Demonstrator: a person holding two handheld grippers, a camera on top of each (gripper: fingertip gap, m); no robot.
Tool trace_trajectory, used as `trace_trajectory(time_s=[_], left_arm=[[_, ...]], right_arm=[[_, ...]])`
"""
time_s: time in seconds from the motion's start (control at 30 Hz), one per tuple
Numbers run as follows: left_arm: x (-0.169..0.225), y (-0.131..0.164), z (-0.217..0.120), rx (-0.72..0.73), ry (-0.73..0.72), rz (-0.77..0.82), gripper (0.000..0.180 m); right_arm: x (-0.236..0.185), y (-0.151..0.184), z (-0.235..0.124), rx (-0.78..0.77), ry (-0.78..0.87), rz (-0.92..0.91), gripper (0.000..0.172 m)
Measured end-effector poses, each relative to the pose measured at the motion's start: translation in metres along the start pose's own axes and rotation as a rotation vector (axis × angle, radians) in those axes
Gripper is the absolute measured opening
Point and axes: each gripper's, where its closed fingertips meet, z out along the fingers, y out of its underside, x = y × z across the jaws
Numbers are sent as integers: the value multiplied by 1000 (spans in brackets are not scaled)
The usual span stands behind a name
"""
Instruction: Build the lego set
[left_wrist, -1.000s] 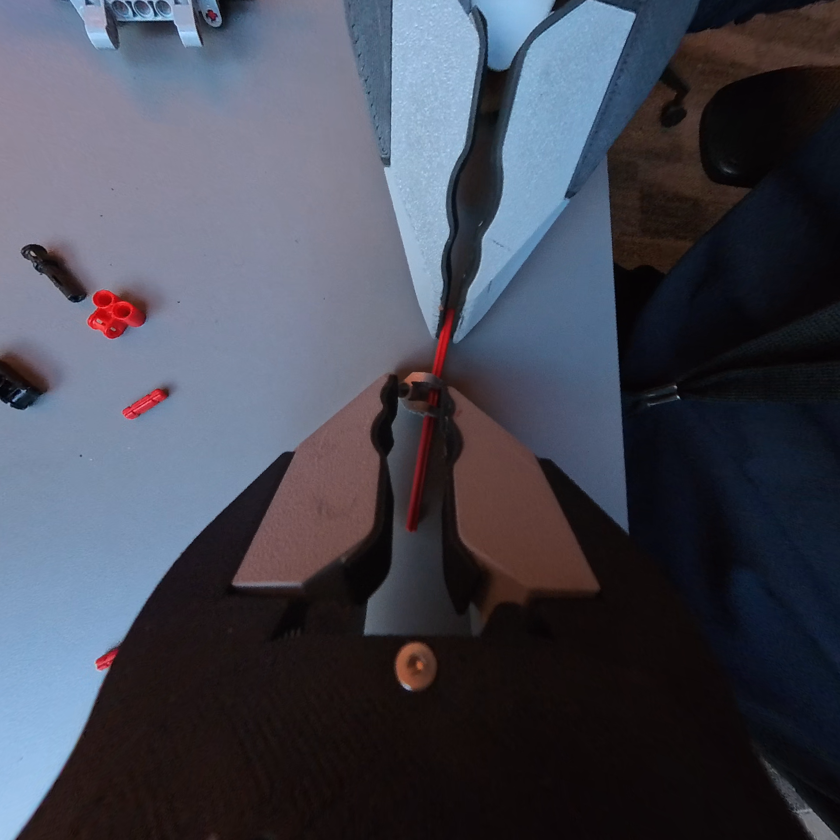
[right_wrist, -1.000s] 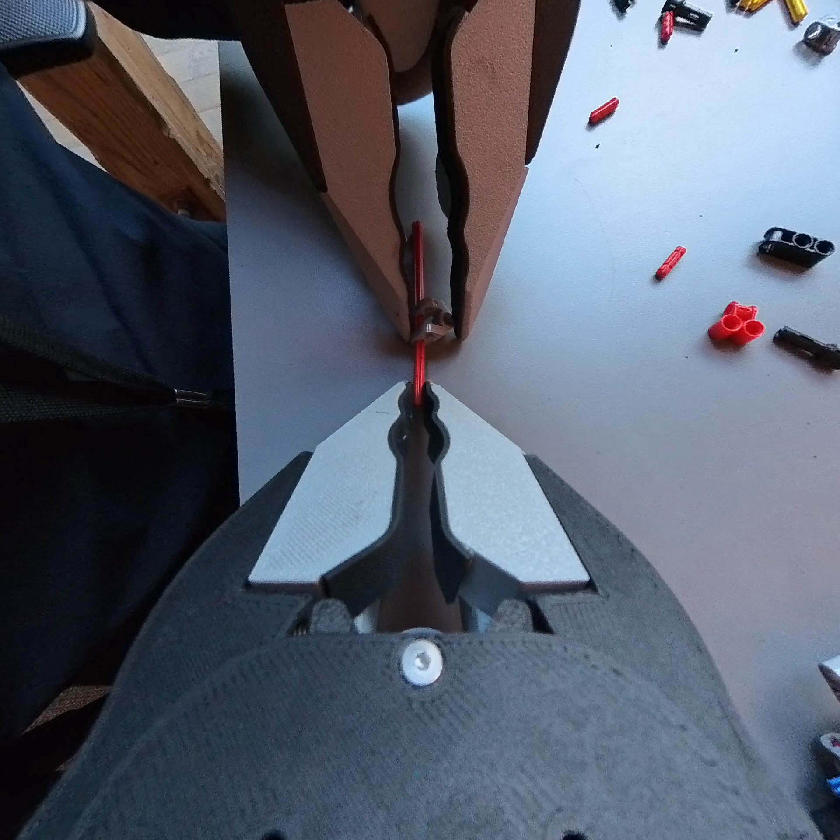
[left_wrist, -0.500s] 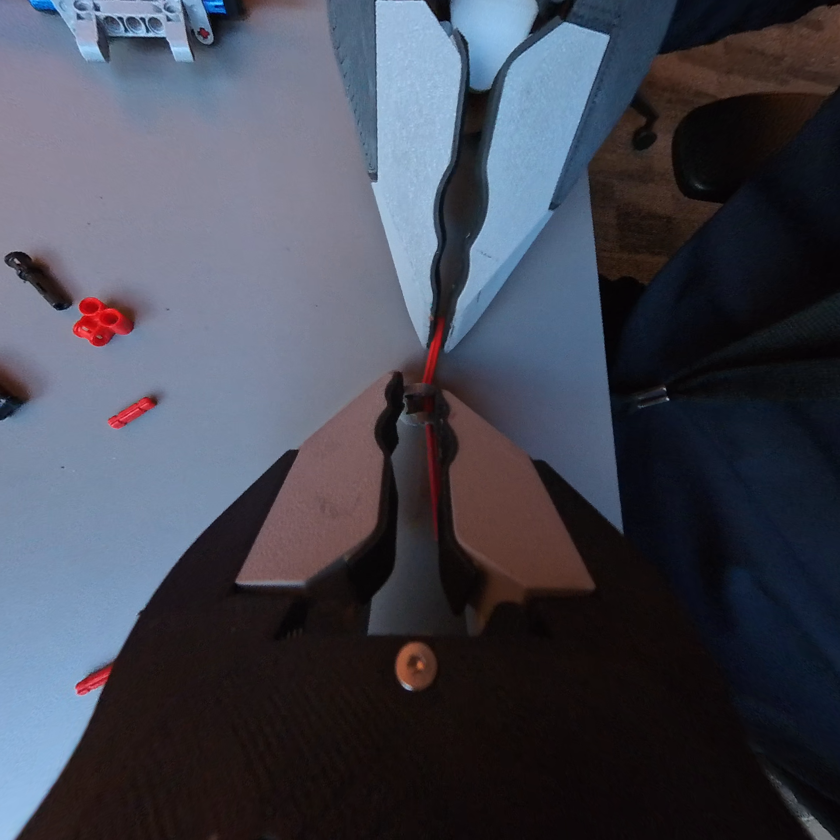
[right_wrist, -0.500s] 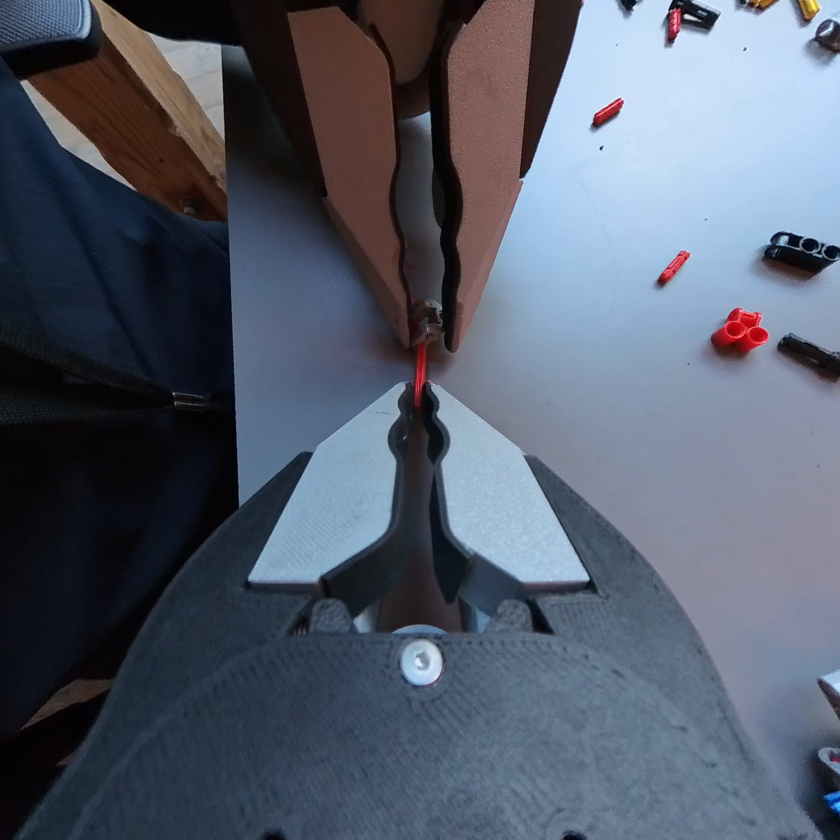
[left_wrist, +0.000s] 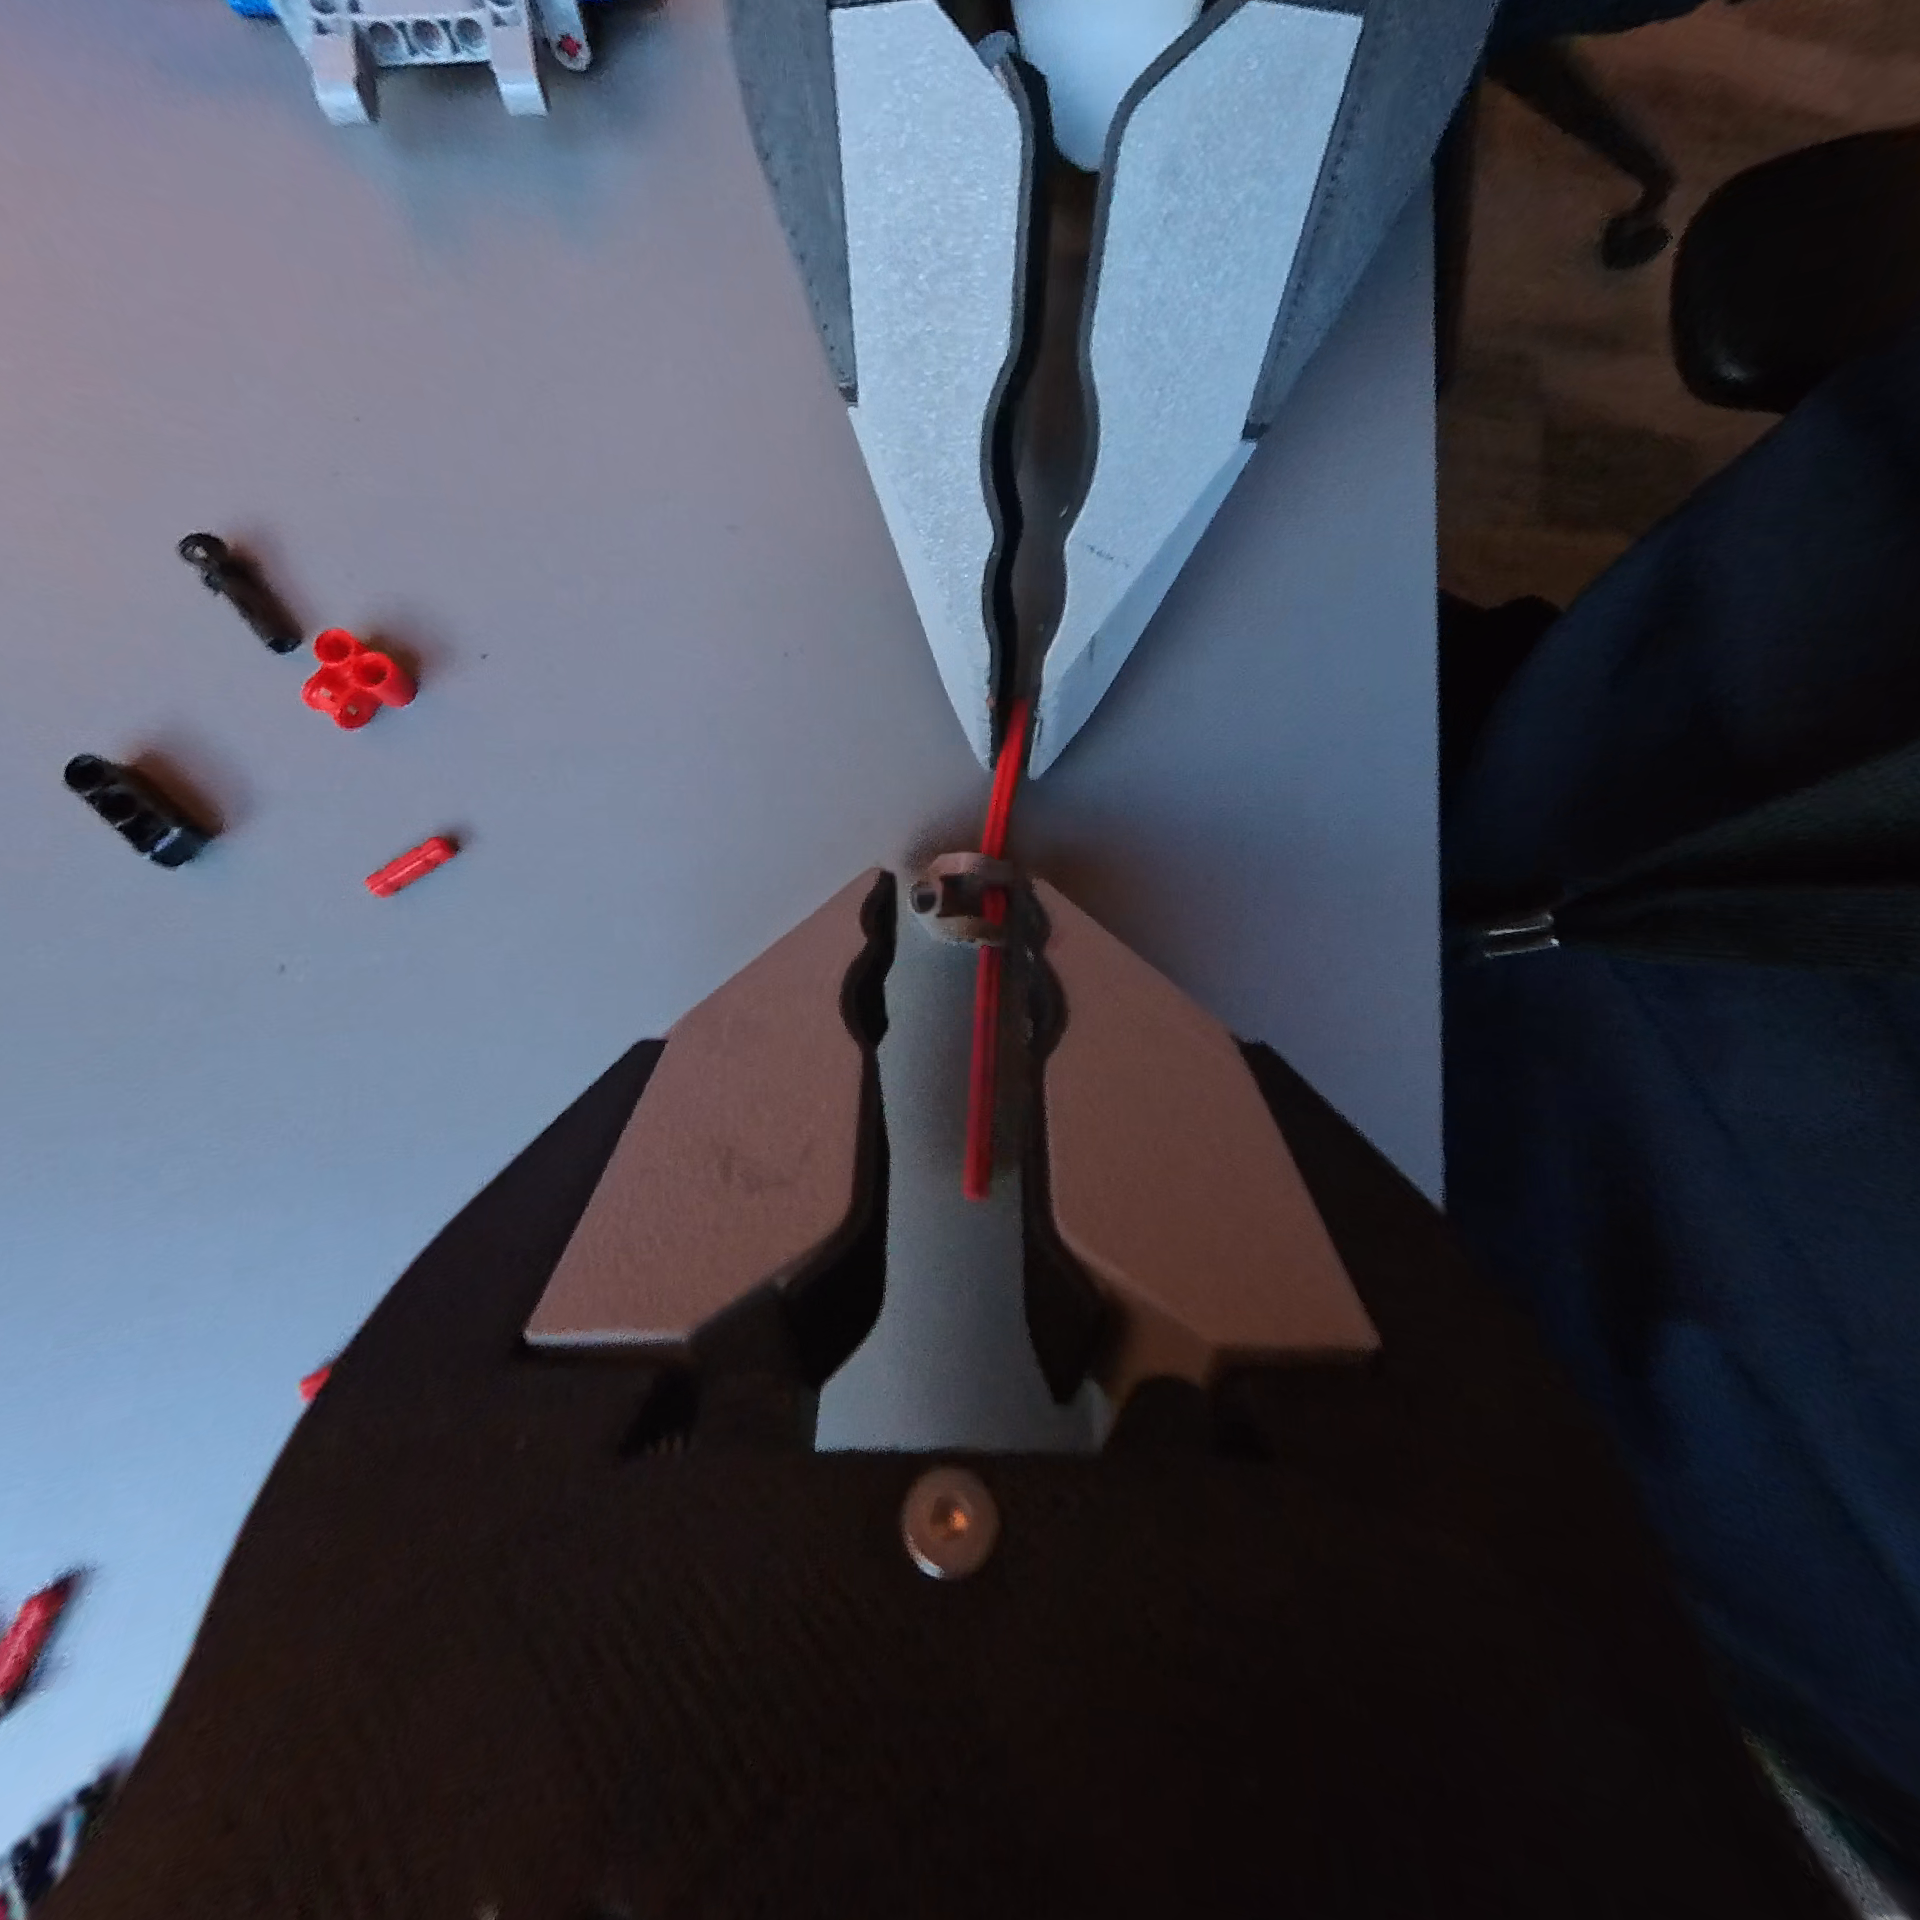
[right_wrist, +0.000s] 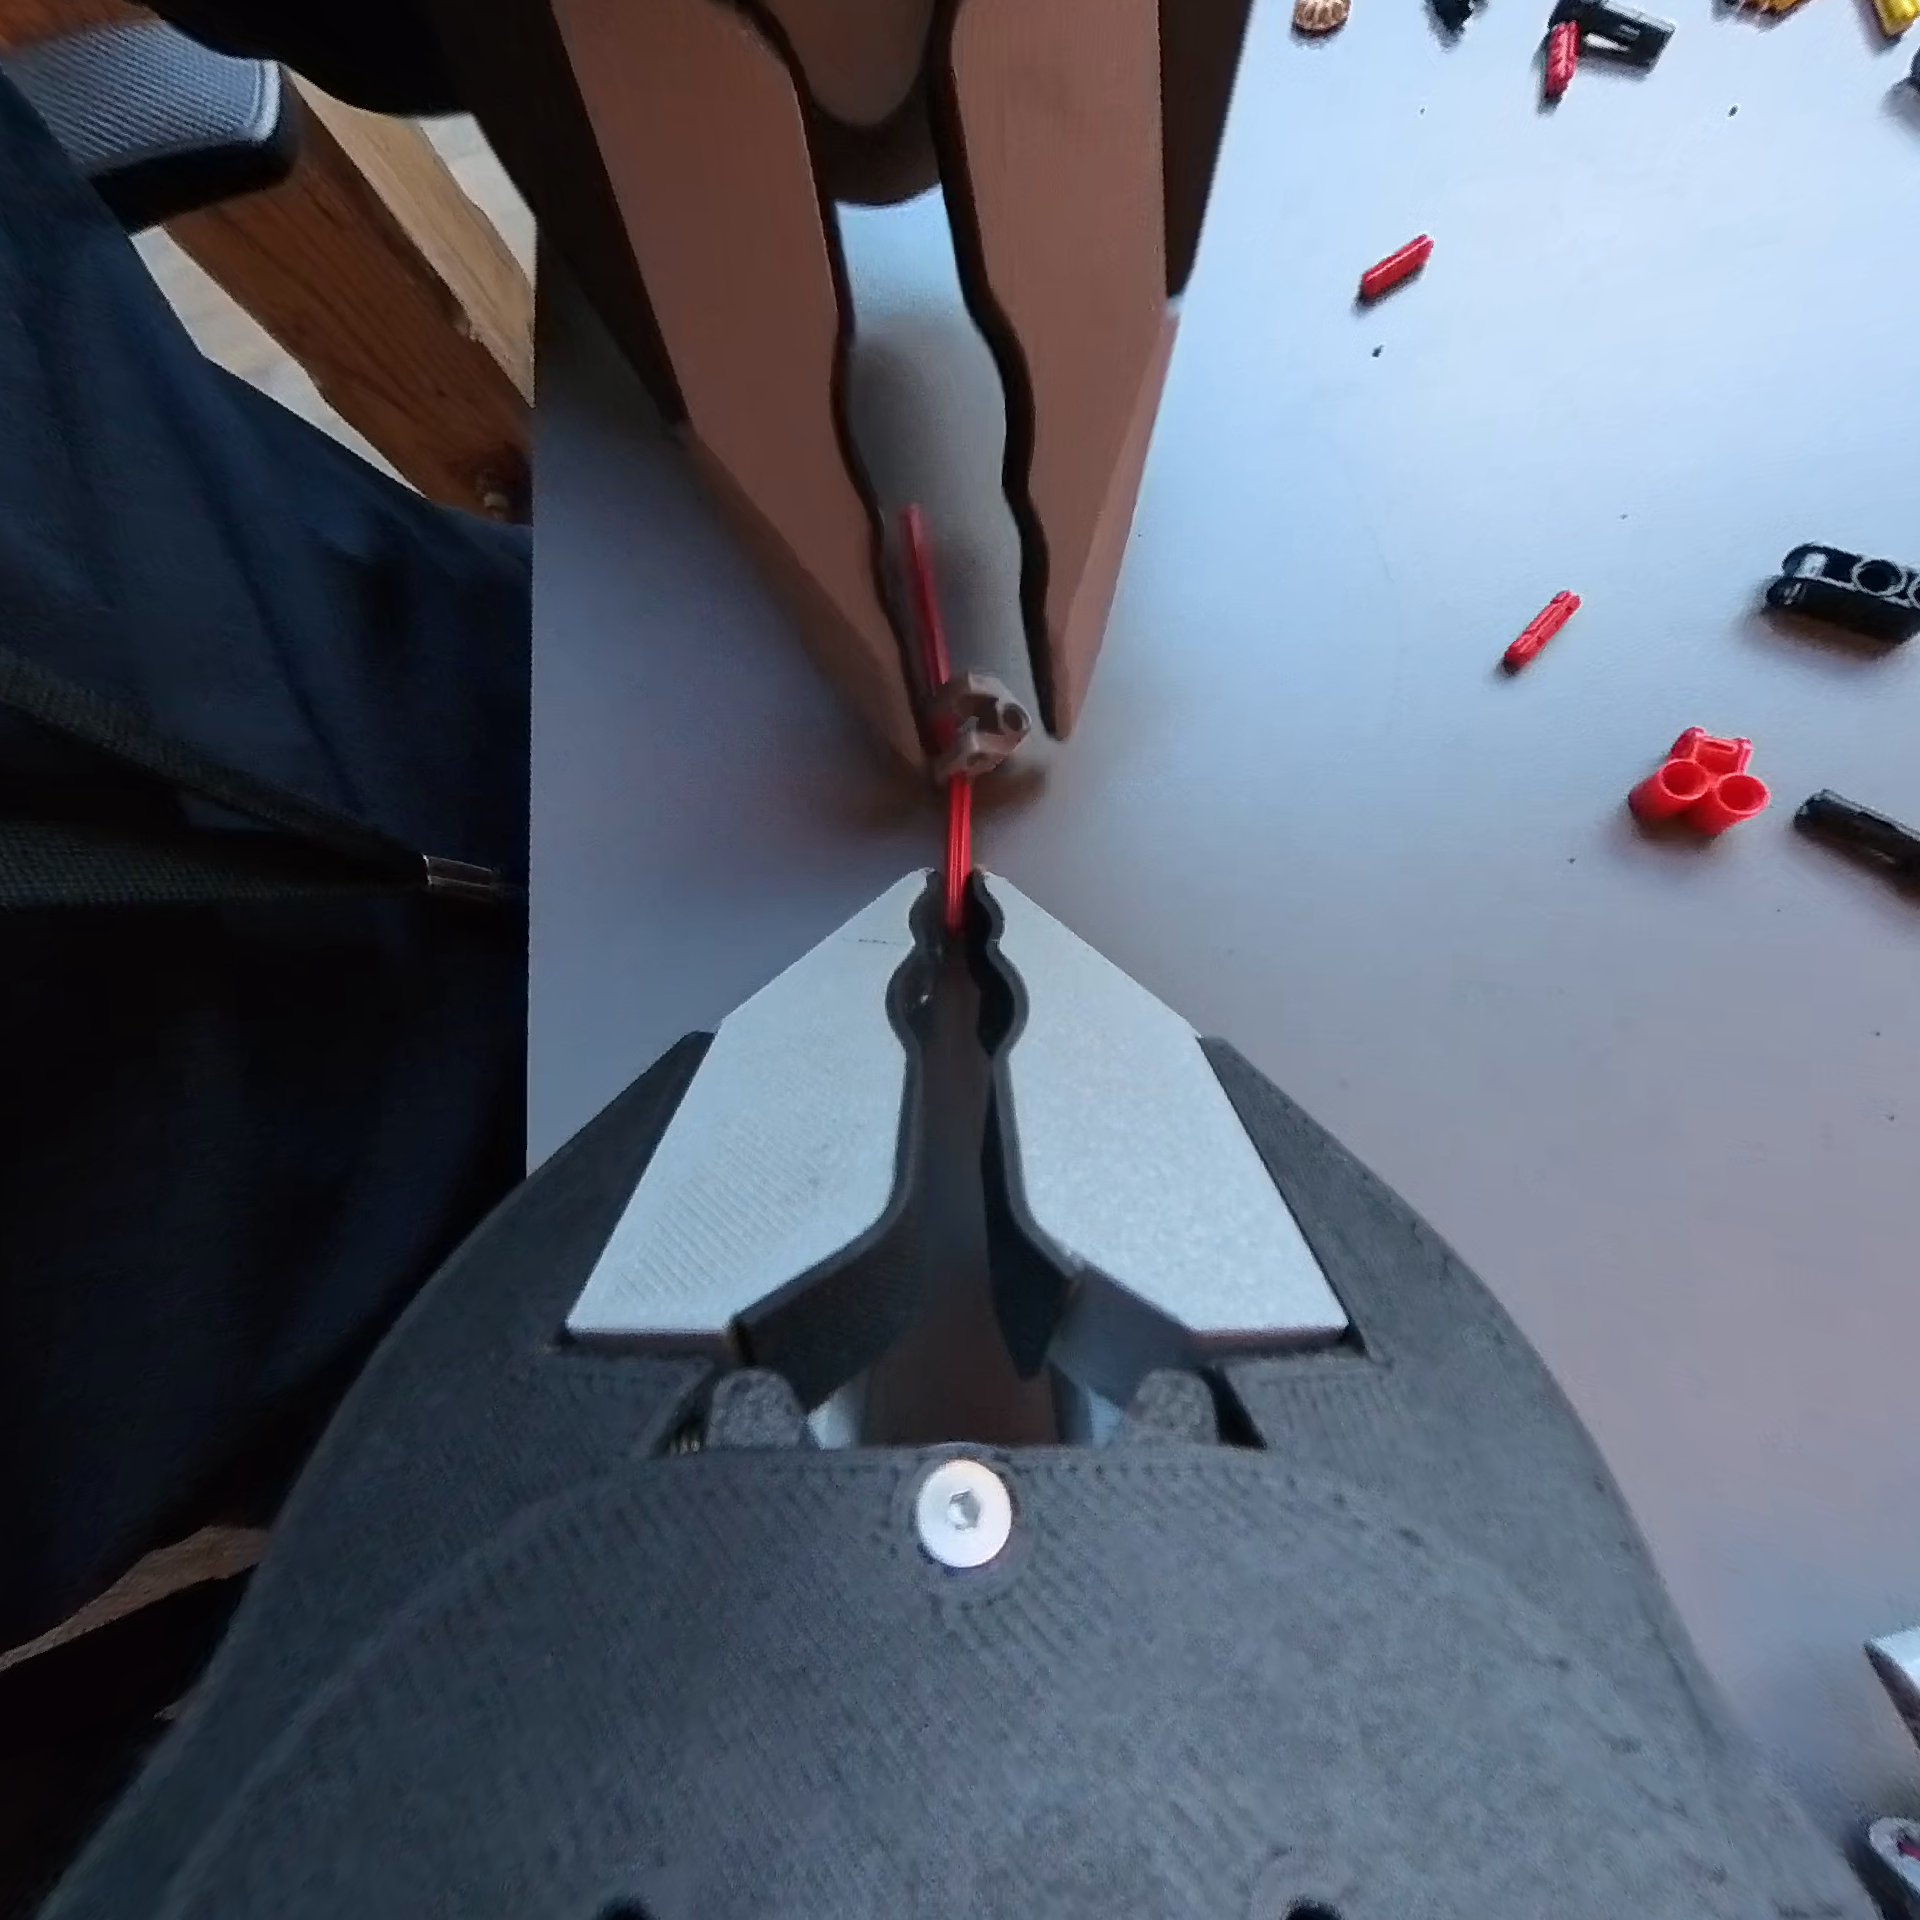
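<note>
Since half a second ago your left gripper (left_wrist: 956, 904) has spread its brown fingers (left_wrist: 727, 1122): a strip of grey table now shows between them, and the left pad stands clear of the small tan connector (left_wrist: 951, 899). That connector sits threaded on the thin red rod (left_wrist: 982, 1049), which lies close along the inner face of the right finger; whether it touches that pad cannot be told. Nothing is pinched here, so this tool is released.

Your right gripper (right_wrist: 956, 894) is clenched on the near end of the red rod (right_wrist: 956, 847), the two grey fingers (right_wrist: 790, 1132) closed against it at their very tips. Both tools meet tip to tip above the table's (left_wrist: 623, 416) front edge, with the rod bridging them.

The left wrist view alone shows the rod's free end, reaching back between the open fingers, and a grey and blue brick assembly (left_wrist: 426, 47) at the far edge. It also shows a red triple connector (left_wrist: 358, 675), two black pieces (left_wrist: 239, 592) (left_wrist: 135, 810) and a short red pin (left_wrist: 410, 865) lying well apart to the left.

The right wrist view alone shows the connector's side hole facing the open finger, a wooden beam (right_wrist: 353, 291) at the table's corner, and more scattered pieces (right_wrist: 1605, 36) at the top right. Dark blue clothing (right_wrist: 208, 623) fills its left side.
</note>
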Motion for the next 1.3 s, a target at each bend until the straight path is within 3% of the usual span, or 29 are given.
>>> trace_trajectory(time_s=[0.13, 0.23, 0.83, 1.3], left_arm=[[1, -2, -9, 32, 16, -71, 21], [0, 7, 1, -17, 1, -54, 17], [-2, 0, 5, 64, 66, -72, 16], [-2, 1, 5, 121, -26, -89, 17]], right_arm=[[0, 0, 0, 1, 11, -10, 1], [-1, 0, 1, 1, 10, -14, 1], [0, 0, 0, 0, -5, 9, 1], [1, -1, 0, 2, 23, 38, 1]])
